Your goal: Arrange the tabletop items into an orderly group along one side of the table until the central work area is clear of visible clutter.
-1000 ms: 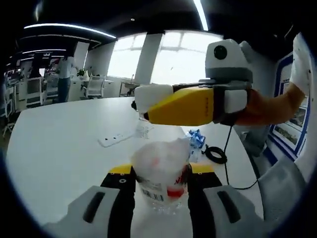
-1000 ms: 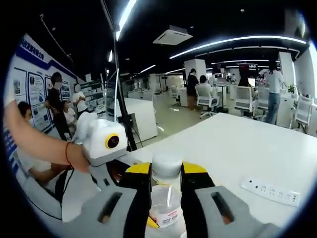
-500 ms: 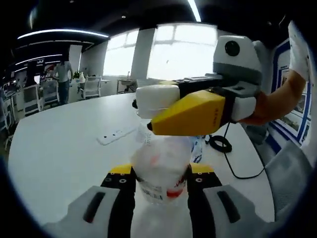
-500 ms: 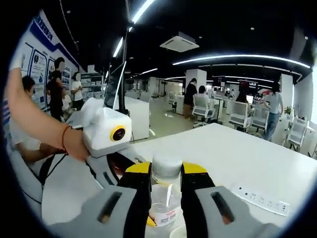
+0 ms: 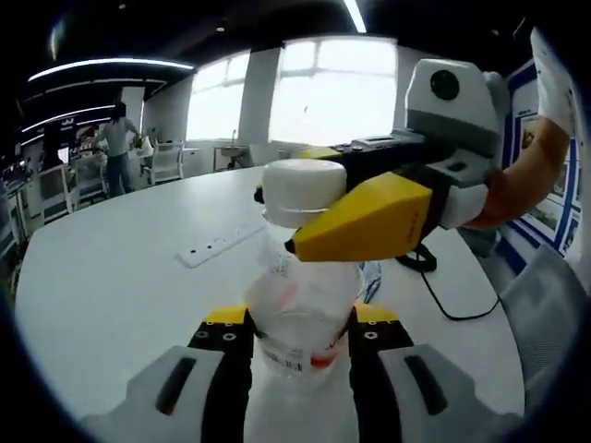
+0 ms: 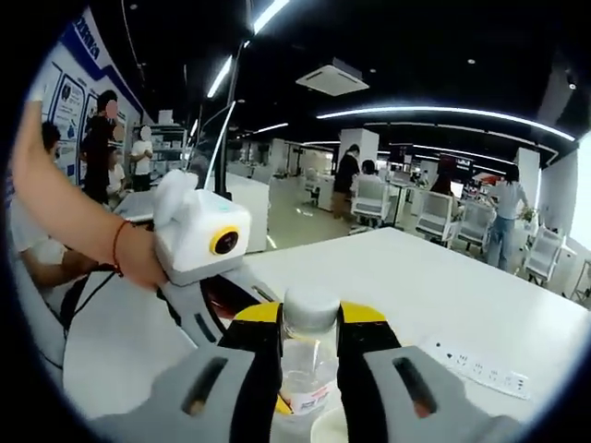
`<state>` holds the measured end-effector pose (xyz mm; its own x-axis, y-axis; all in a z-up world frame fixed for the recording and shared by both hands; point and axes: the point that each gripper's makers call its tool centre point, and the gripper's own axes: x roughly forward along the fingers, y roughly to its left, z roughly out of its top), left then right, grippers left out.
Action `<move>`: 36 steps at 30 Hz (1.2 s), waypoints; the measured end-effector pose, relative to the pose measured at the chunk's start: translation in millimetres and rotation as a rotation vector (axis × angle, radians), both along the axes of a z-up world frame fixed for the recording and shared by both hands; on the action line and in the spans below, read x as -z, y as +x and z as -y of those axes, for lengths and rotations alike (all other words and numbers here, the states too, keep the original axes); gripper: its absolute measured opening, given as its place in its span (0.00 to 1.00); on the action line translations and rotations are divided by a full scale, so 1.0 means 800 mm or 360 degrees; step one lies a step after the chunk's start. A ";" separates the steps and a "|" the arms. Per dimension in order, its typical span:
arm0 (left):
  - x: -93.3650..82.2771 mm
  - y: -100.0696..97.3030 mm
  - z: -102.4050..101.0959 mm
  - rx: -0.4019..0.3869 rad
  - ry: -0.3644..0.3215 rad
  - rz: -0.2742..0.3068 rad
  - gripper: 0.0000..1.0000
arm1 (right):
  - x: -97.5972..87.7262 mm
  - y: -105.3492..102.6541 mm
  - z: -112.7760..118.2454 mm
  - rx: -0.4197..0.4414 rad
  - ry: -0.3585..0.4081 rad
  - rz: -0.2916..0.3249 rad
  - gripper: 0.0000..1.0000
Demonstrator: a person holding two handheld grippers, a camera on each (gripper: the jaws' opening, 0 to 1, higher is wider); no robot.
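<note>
Clear crumpled plastic bottle (image 5: pixel 300 318) clamped by left gripper (image 5: pixel 300 332), white cap (image 6: pixel 310 308) pinched by right gripper (image 6: pixel 309 337), white table (image 5: pixel 111 277) beneath.

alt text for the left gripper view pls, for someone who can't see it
A clear plastic bottle is clamped between the left gripper's yellow-and-black jaws, while the right gripper reaches in from the right and closes on the bottle's white cap. Behind lie a white table, a white power strip and a black cable.
</note>
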<state>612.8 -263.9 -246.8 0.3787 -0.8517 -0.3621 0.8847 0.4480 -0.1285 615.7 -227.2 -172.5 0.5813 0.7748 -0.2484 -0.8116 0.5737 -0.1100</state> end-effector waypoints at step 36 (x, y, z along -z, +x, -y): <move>0.008 0.000 0.006 0.0021 0.0049 0.0000 0.44 | 0.008 -0.007 0.013 0.0030 -0.0074 -0.0057 0.21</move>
